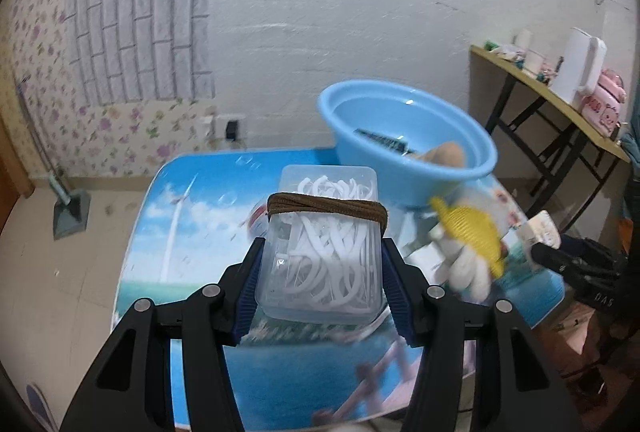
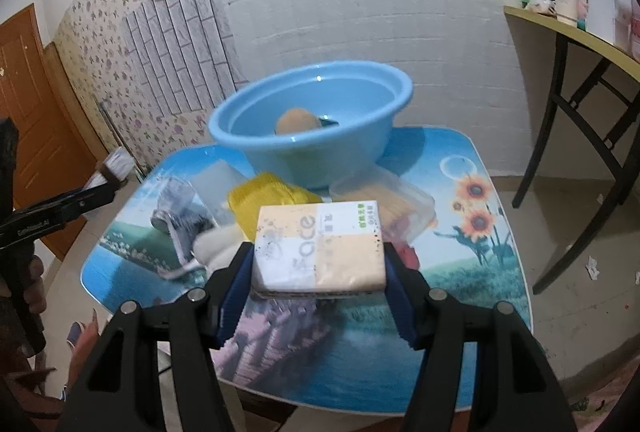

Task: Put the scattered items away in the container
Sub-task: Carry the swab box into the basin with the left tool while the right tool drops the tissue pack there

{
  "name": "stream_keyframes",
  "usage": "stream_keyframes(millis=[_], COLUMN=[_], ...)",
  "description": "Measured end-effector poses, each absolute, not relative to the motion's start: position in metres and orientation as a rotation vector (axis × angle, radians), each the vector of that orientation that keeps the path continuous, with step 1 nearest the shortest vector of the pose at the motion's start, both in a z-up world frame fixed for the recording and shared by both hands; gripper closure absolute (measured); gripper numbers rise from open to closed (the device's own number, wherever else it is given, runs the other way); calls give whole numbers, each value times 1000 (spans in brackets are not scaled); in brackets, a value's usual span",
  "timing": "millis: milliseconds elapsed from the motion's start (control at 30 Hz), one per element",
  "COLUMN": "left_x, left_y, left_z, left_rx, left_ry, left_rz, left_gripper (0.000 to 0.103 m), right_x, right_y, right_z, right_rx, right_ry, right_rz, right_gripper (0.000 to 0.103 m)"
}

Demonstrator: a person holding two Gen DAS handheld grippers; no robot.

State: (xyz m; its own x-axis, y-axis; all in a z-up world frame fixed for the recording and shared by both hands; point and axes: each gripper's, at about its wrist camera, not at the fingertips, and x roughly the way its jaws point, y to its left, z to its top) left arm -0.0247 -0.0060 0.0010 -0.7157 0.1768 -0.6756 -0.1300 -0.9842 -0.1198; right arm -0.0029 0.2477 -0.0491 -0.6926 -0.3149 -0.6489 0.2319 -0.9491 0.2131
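Note:
My left gripper is shut on a clear plastic box of white picks with a brown band around its top, held above the table. A flat tissue pack is lifted off the table, with my right gripper shut on it. Behind both stands the blue basin, holding a tan round thing and a dark comb. A yellow and white glove lies on the table before the basin.
On the picture-printed table also lie a clear lidded tub and a metal piece. A side table with bottles stands at the right. A dustpan sits on the floor, and a door is at the left.

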Motion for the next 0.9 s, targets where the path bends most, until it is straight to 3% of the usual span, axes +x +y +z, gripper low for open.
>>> stream_keyframes(millis=[467,900], left_x=[-92,-148], left_y=[56,94], left_z=[17,-3], left_rx=[-1061,-1124], left_ry=[-40,56], left_rz=[2685,2665], left_gripper=[48,48], right_x=[-55,-130], right_y=[247,255], right_z=[-26,-31], right_rx=[920,948], right_ry=[-212,-213], right_rz=[-2615,-2611], right_gripper=[42,42])
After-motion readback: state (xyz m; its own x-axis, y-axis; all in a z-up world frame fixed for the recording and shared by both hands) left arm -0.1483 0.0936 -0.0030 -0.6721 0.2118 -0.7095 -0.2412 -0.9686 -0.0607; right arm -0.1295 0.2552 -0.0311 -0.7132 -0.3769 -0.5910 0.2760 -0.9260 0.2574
